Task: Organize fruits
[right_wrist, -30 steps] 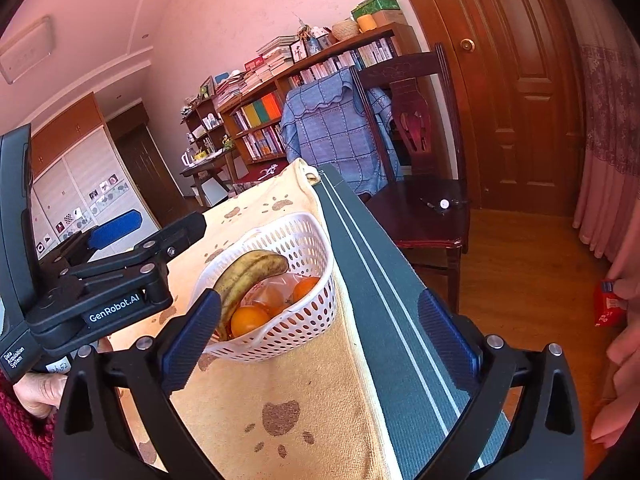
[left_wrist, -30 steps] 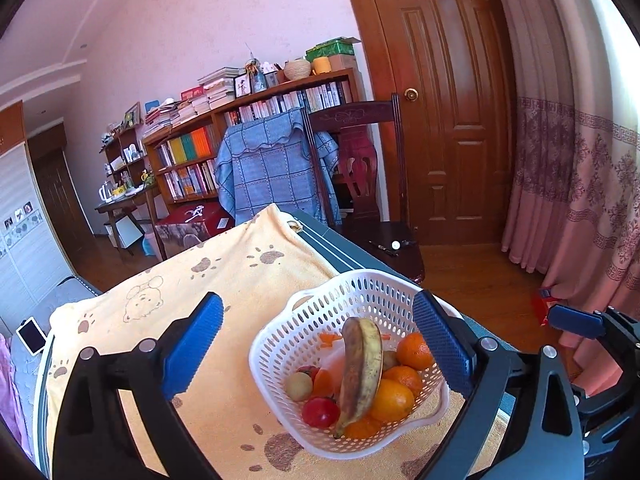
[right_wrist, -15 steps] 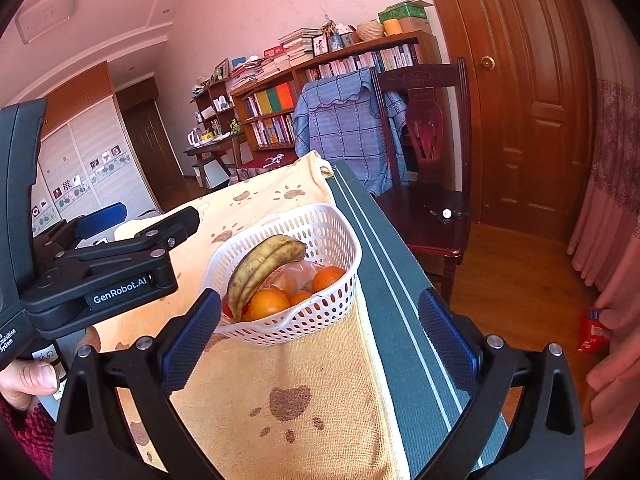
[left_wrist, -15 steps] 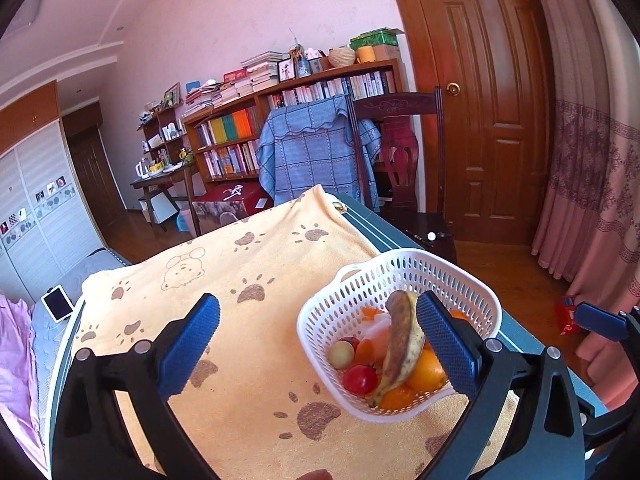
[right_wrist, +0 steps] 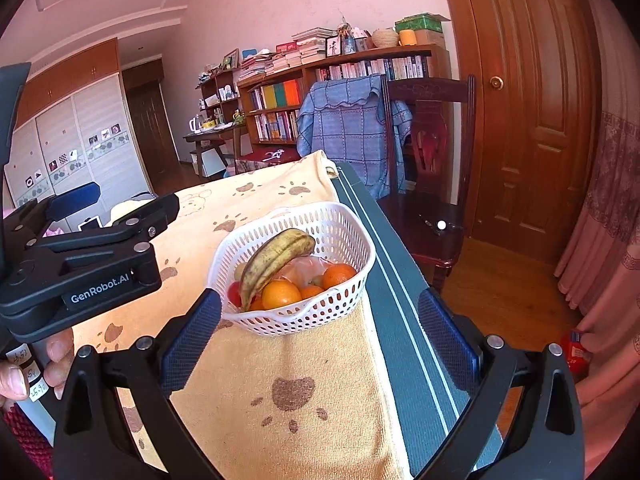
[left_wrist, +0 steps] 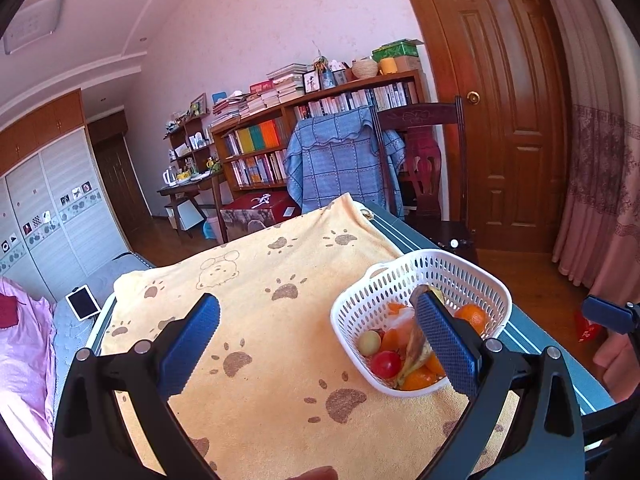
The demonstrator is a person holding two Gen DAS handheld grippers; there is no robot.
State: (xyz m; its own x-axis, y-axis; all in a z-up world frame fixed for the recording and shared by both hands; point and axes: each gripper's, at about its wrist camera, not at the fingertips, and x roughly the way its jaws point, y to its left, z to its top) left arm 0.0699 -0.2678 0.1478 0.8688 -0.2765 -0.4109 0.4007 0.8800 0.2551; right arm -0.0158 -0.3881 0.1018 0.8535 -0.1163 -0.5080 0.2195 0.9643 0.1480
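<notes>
Left gripper (left_wrist: 318, 344) and right gripper (right_wrist: 320, 338) both gape wide, holding nothing. White basket (right_wrist: 340, 216) sits mid-frame in the right view, lower right in the left view, on the yellow towel (left_wrist: 280, 312). It holds a browned banana (right_wrist: 276, 258), oranges (right_wrist: 280, 294), a red tomato (left_wrist: 385, 363) and a pale green fruit (left_wrist: 369, 343).

A white plastic basket (right_wrist: 294, 276) with a perforated wall sits upright just left of centre in the right wrist view, and at lower right in the left wrist view. A long, brown-mottled banana (right_wrist: 276, 258) lies slanted across the pile inside, its tip near the far rim. Under it lie several oranges (right_wrist: 281, 294), a red tomato (left_wrist: 385, 363) and a small pale green fruit (left_wrist: 369, 343).
</notes>
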